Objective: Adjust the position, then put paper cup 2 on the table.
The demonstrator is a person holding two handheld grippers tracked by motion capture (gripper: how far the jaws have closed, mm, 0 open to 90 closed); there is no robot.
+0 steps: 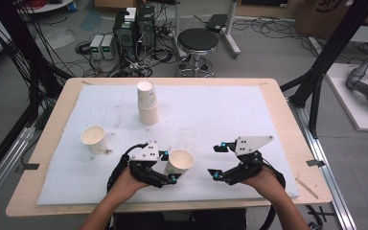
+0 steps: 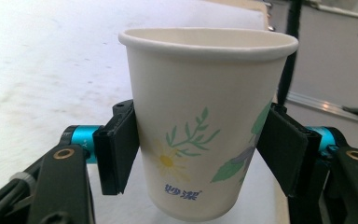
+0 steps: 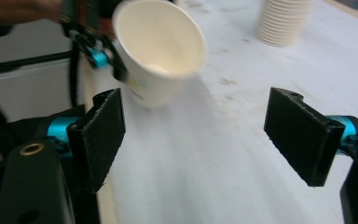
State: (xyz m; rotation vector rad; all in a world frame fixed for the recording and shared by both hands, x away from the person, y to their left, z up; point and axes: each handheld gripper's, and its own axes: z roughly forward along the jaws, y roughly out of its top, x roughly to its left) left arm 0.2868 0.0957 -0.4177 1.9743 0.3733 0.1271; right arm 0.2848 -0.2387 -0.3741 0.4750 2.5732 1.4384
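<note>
Cup (image 2: 200, 126) in left claw (image 2: 198, 149)

left gripper (image 1: 169, 166) clamped on paper cup (image 1: 178, 163), near centre | right gripper (image 1: 217, 161) jaws apart, nothing between, just right of cup | cup stack (image 1: 147, 103) far centre | lone cup (image 1: 94, 139) left | white mat (image 1: 211, 115) on table (image 1: 52, 115)

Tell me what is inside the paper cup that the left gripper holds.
The paper cup between the left gripper's pads looks empty: its pale inner wall and part of the bottom show. The near wall hides the rest of the bottom.
</note>
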